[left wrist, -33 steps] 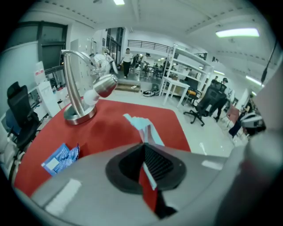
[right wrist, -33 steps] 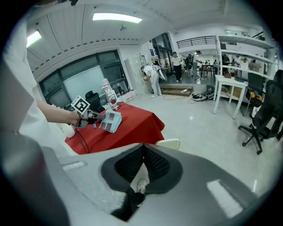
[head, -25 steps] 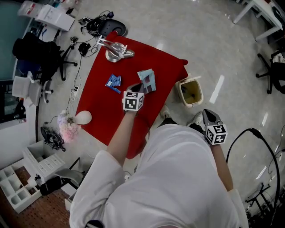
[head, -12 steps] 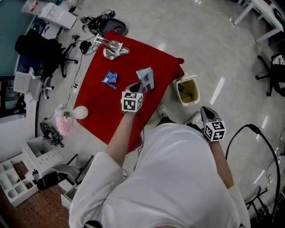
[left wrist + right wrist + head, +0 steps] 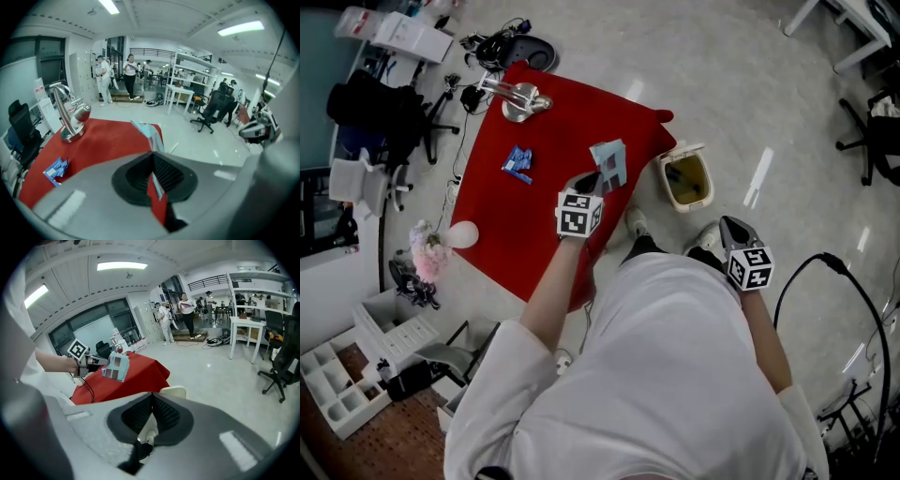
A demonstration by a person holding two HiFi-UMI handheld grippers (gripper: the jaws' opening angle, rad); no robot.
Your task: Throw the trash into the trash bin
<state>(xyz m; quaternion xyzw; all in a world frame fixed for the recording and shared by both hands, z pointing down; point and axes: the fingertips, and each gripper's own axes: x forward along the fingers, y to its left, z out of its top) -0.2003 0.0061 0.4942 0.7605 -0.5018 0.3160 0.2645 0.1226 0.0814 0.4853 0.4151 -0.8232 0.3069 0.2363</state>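
Trash first: from the head view, a pale blue packet is pinched in the left hand-held gripper, up in the air over the right edge of the red surface. The trash bin stands on the floor just beside that edge, near the far right corner, its mouth open. The right hand-held gripper hangs near the person's side, away from both. A second blue wrapper lies nearer the left edge of the surface, and a metal stand sits at the far left corner.

In the left gripper view the jaws are clenched on the packet's lower edge, and most of it sticks out beyond them.

In the right gripper view the jaws meet with nothing between them, and the bin's cream rim shows just beyond.

My worry is that thin grip. A light, flat packet let go short of the bin could flutter onto the floor or catch on the rim.
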